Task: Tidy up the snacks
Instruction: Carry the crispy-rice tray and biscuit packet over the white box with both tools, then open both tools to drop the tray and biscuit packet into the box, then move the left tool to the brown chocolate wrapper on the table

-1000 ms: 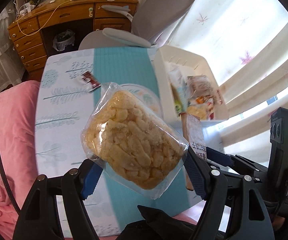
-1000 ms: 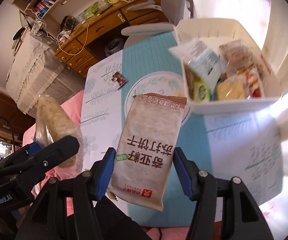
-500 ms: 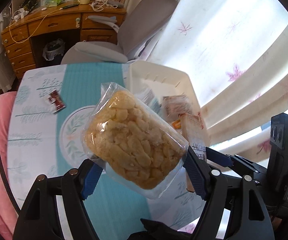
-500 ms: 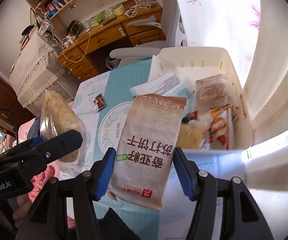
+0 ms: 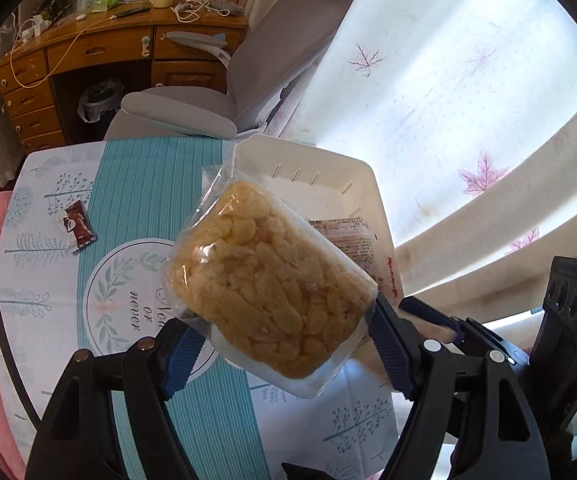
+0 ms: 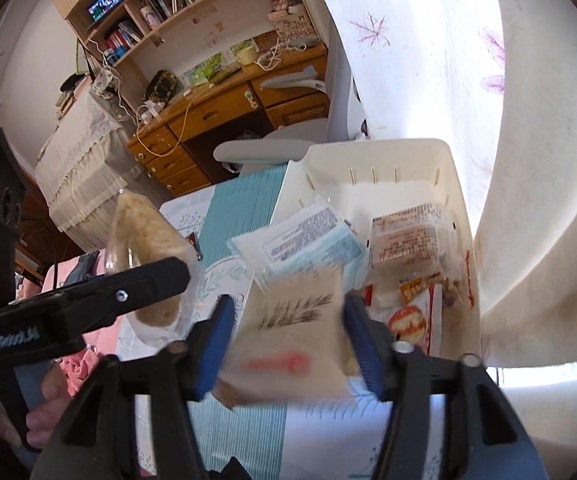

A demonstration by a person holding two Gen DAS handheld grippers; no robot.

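My left gripper (image 5: 284, 350) is shut on a clear bag of yellow crisps (image 5: 272, 280), held in the air over the near left edge of the white basket (image 5: 368, 184). The same bag (image 6: 144, 248) shows at the left of the right wrist view. My right gripper (image 6: 288, 340) holds a cracker packet (image 6: 288, 340) just in front of the basket (image 6: 376, 148). Its jaws are closing with the packet between the pads. The packet is blurred and shows a pale face with a plant drawing and a red stripe. Several snack packets lie in the basket.
A small red-brown sachet (image 5: 78, 226) lies on the teal and white tablecloth (image 5: 140, 184). A grey chair (image 5: 176, 116) stands beyond the table, with a wooden desk (image 5: 100, 52) behind it. A curtain (image 5: 448, 80) hangs close behind the basket. A person's hand (image 6: 44, 400) holds the left tool.
Both grippers have moved toward the basket, which now looks bigger and nearer. The right jaws have narrowed, and the cracker packet has turned from its printed brown face to a pale, blurred one.
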